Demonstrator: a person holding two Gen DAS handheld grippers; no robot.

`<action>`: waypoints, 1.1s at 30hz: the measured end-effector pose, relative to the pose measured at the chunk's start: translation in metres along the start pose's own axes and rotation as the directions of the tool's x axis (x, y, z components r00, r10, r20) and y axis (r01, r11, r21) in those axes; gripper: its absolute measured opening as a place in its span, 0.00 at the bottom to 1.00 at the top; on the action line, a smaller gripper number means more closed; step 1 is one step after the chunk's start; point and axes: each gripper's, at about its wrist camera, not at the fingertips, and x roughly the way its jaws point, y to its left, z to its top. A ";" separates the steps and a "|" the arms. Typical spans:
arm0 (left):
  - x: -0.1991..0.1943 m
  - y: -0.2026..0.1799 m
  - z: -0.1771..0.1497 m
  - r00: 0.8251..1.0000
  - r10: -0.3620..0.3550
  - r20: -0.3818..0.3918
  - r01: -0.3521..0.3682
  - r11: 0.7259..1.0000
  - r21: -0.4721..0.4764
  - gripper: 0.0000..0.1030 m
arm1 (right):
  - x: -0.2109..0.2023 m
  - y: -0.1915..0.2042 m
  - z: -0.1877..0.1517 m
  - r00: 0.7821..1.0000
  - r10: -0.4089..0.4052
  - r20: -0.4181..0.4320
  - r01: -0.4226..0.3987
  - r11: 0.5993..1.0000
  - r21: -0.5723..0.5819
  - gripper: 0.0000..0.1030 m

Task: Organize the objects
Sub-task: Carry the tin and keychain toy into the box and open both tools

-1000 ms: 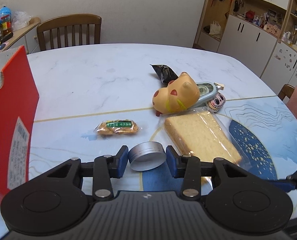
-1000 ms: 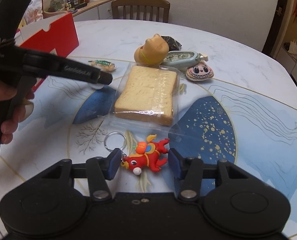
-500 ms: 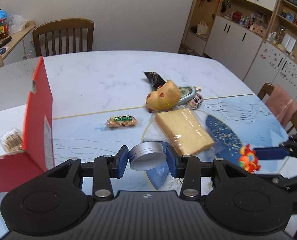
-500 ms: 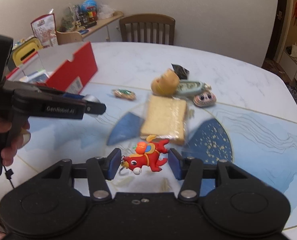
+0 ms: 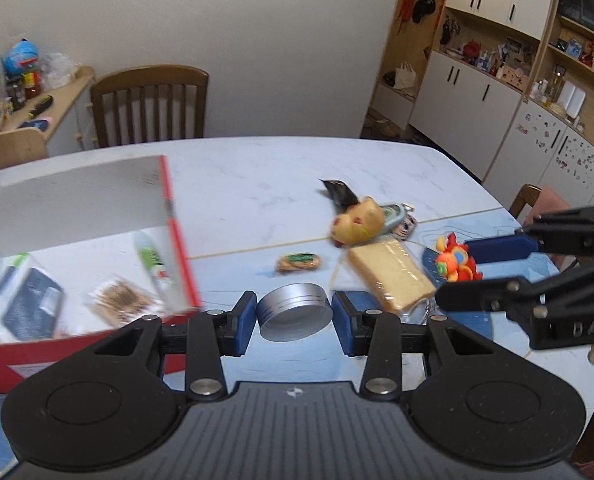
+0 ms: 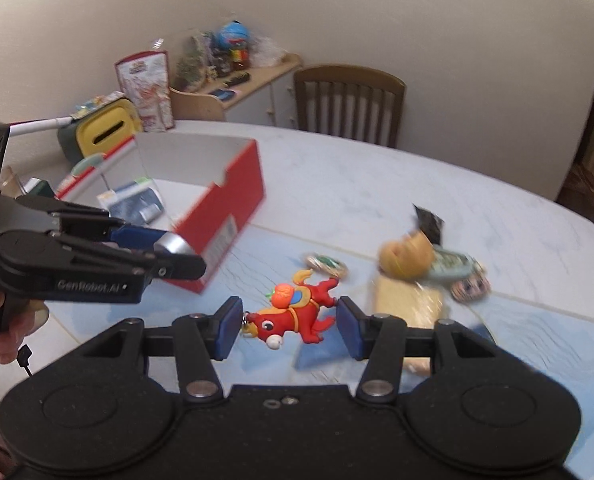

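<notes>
Partly blurred, the red box's (image 5: 177, 240) contents perhaps include cotton swabs (image 5: 117, 302).

The right gripper (image 6: 289, 326) holds a red toy keychain (image 6: 295, 314) between its blue pads, above the table (image 6: 357, 188). At the left, the left gripper (image 6: 169, 252) grips a silver round tin (image 6: 173, 245) just beside the open red box (image 6: 221, 216). Wrapped bread (image 6: 411, 306) and a yellow plush toy (image 6: 405, 254) lie at the right, both blurred.

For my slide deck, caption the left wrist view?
Left gripper holds a silver tin beside the open red box.
</notes>
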 end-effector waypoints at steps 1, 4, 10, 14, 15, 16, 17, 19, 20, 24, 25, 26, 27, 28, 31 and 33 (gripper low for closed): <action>-0.004 0.007 0.001 1.000 0.008 0.003 -0.008 1.000 -0.004 0.39 | 0.002 0.005 0.006 1.000 0.009 0.003 -0.009 1.000 -0.008 0.50; -0.016 0.027 0.004 0.999 0.036 0.012 -0.036 0.999 -0.010 0.39 | 0.009 0.020 0.022 0.999 0.032 0.010 -0.031 0.999 -0.040 0.50; -0.033 0.070 0.015 0.995 0.095 0.022 -0.094 0.995 -0.010 0.39 | 0.028 0.049 0.054 0.998 0.059 0.021 -0.056 0.991 -0.118 0.50; -0.035 0.099 0.024 0.992 0.127 0.010 -0.127 0.992 -0.016 0.39 | 0.046 0.066 0.074 0.997 0.083 0.012 -0.080 0.987 -0.141 0.50; -0.035 0.106 0.026 0.991 0.135 0.008 -0.134 0.991 -0.017 0.39 | 0.051 0.069 0.079 0.996 0.089 0.008 -0.087 0.985 -0.146 0.50; -0.034 0.112 0.028 0.990 0.142 0.006 -0.142 0.990 -0.017 0.39 | 0.056 0.073 0.083 0.996 0.094 0.004 -0.093 0.984 -0.151 0.50; -0.033 0.118 0.031 0.989 0.150 0.005 -0.150 0.989 -0.018 0.39 | 0.062 0.077 0.088 0.995 0.097 0.001 -0.095 0.983 -0.158 0.50; -0.029 0.130 0.035 0.987 0.162 0.001 -0.162 0.987 -0.020 0.39 | 0.073 0.085 0.096 0.995 0.100 -0.006 -0.099 0.980 -0.173 0.50; -0.027 0.135 0.037 0.986 0.168 -0.002 -0.168 0.986 -0.021 0.39 | 0.079 0.089 0.100 0.995 0.103 -0.012 -0.104 0.979 -0.176 0.50; -0.016 0.155 0.045 0.981 0.196 -0.008 -0.196 0.980 -0.016 0.39 | 0.104 0.105 0.111 0.993 0.115 -0.038 -0.120 0.974 -0.193 0.50; -0.012 0.160 0.047 0.979 0.202 -0.009 -0.202 0.979 -0.018 0.39 | 0.111 0.110 0.113 0.993 0.114 -0.044 -0.121 0.972 -0.201 0.50; -0.008 0.165 0.049 0.979 0.205 -0.011 -0.205 0.979 -0.020 0.39 | 0.118 0.114 0.115 0.993 0.110 -0.048 -0.118 0.971 -0.208 0.50; -0.004 0.170 0.051 0.978 0.206 -0.014 -0.206 0.978 -0.021 0.39 | 0.125 0.117 0.116 0.992 0.112 -0.056 -0.121 0.970 -0.212 0.50; 0.000 0.175 0.053 0.978 0.208 -0.017 -0.209 0.978 -0.025 0.39 | 0.132 0.120 0.117 0.991 0.114 -0.064 -0.125 0.969 -0.214 0.50; 0.015 0.187 0.058 0.977 0.214 -0.028 -0.214 0.977 -0.019 0.39 | 0.151 0.127 0.119 0.991 0.109 -0.082 -0.124 0.968 -0.216 0.50; 0.027 0.193 0.061 0.976 0.215 -0.043 -0.216 0.976 -0.017 0.39 | 0.164 0.132 0.118 0.989 0.108 -0.100 -0.128 0.967 -0.219 0.50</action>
